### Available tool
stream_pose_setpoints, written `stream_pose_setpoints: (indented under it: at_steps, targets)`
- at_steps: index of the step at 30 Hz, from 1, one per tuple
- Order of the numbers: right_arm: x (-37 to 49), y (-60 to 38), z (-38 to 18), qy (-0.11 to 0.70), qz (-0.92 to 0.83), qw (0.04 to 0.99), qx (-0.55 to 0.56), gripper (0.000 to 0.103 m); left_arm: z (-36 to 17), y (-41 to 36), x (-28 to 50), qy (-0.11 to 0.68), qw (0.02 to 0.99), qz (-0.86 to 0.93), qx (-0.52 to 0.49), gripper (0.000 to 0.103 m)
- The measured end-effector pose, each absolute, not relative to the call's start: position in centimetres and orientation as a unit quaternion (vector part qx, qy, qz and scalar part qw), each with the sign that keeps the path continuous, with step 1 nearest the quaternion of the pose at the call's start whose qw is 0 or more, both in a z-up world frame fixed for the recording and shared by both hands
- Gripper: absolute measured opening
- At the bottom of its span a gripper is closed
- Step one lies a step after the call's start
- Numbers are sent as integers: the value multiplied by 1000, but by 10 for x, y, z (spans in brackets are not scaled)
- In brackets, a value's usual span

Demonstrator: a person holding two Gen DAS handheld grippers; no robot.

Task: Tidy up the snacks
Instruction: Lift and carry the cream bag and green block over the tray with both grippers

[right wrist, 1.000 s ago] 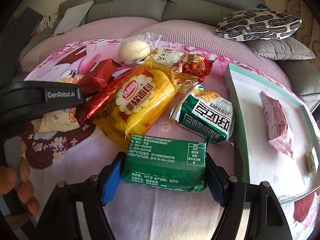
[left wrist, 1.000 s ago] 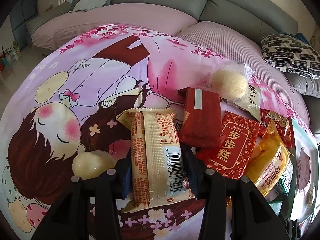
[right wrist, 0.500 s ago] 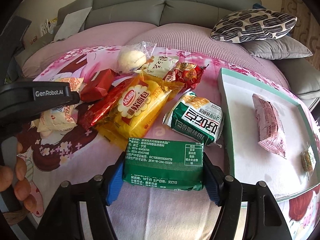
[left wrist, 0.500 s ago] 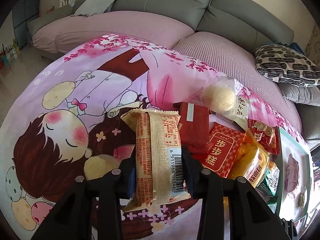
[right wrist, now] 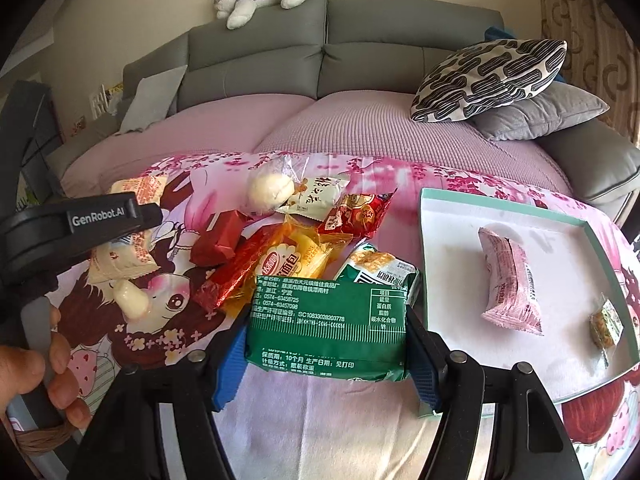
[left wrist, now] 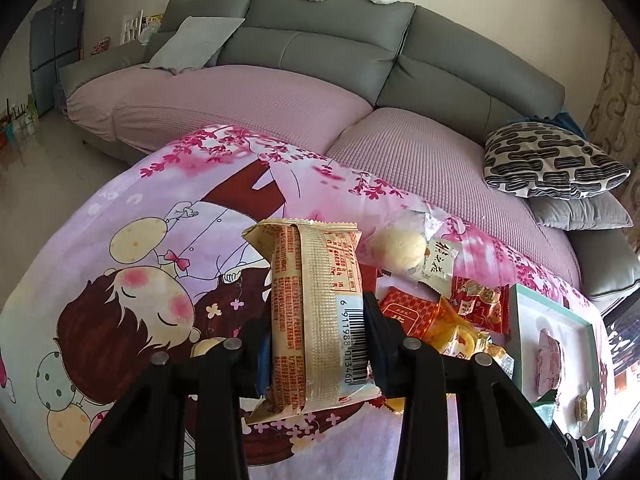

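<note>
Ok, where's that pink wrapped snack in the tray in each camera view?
Left wrist: pink snack at far right edge, inside the teal tray.
Right wrist: pink snack right of centre, in the tray.
Shared landmark: the patterned pillow.

Left view: the beige packet (left wrist: 316,312) hides part of the red wrappers (left wrist: 404,312) behind it, the tray (left wrist: 520,320) runs off right; right view: the green packet (right wrist: 328,320) covers the yellow bag's (right wrist: 296,256) lower end.

Left gripper (right wrist: 132,216) body: we read "GenRobot.AI"
Beige packet (left wrist: 318,316) barcode: we read "6 911988 013460"
Green packet (right wrist: 326,330) back: we read "SC10833028203778"
</note>
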State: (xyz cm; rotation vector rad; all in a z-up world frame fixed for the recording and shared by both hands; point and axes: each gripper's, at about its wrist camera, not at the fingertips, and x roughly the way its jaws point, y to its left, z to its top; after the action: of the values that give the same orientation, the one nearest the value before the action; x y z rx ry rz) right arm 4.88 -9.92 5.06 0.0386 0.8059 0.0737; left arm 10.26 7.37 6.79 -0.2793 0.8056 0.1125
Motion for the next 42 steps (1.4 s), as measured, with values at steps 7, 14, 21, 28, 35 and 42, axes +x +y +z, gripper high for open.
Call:
stream_pose_setpoints:
  at_steps: [7,14,21,28,35,42]
  targets:
    - [50,-114,49,395,21,918,32,72,74,57,101,389,912,33,-126,40]
    - [49,-162,52,391,-31,918,60,72,78,18,102,391,914,-12,-113,40]
    - [43,-226,55,383,-101,912,101,72,79,-50,102,396,912,-75,-76,40]
    - [32,-282,55,369,-166,906,127,72,74,-120,102,400,906,-137,-36,40]
    - [28,-321,45,369,-207,894,147,72,53,-165,109,411,898,-157,8,40]
    - [37,-328,29,379,-212,890,139,72,29,-185,128,426,891,-153,24,40]
